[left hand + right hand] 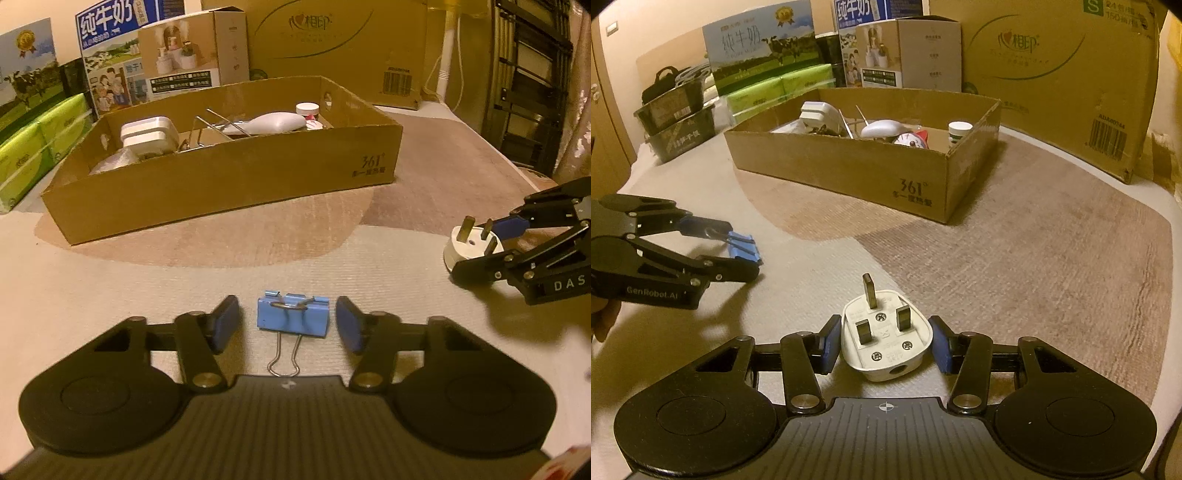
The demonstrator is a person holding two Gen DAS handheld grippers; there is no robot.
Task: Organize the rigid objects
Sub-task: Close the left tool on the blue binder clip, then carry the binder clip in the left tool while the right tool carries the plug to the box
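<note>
Left gripper (pixel 287 325) spread wide, pads flanking blue binder clip (pixel 293 316) without touching; right gripper (pixel 885 345) likewise apart around white three-pin plug (pixel 885 334), prongs up. Risk: slipping off clip's slanted faces or plug's tapered sides on closing, skidding either across the desk (pixel 1034 280). Ahead, open cardboard box (pixel 886 168), partly filled; front wall to clear, free surface between.
</note>
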